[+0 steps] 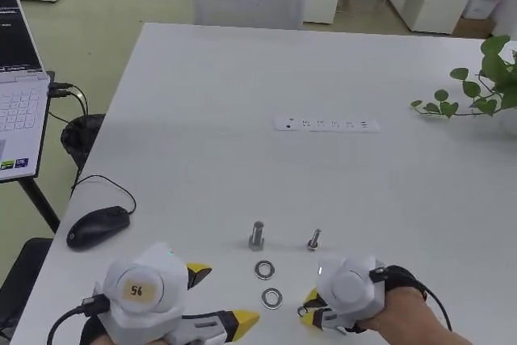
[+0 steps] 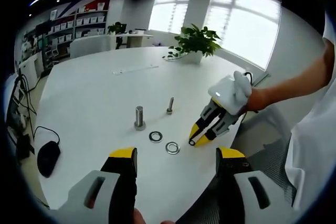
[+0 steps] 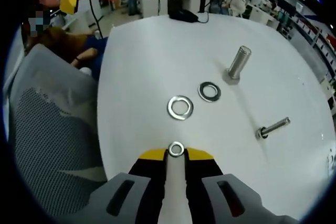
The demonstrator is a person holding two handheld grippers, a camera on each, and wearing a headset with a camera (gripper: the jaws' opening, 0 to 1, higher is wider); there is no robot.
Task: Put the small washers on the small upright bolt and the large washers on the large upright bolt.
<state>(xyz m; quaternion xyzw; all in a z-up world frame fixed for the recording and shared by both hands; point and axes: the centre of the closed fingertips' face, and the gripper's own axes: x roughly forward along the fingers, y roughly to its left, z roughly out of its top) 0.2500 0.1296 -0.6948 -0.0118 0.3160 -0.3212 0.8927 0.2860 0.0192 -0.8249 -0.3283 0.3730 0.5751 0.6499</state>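
On the white table stand a large upright bolt (image 1: 257,235) and, to its right, a small upright bolt (image 1: 314,240). Two large washers (image 1: 264,269) (image 1: 272,297) lie flat just in front of the bolts. My right gripper (image 3: 176,153) is shut on a small washer (image 3: 176,149), held at the jaw tips near the table's front edge, right of the nearer large washer (image 3: 180,107). My left gripper (image 1: 222,296) hangs open and empty at the front left, its jaws pointing toward the washers (image 2: 172,147) and the large bolt (image 2: 139,117).
A black mouse (image 1: 97,226) with its cable lies at the table's left edge. A white power strip (image 1: 325,124) sits mid-table, with a plant (image 1: 477,90) at the far right. A laptop (image 1: 16,111) stands off to the left, and a chair (image 1: 249,2) waits beyond the far edge.
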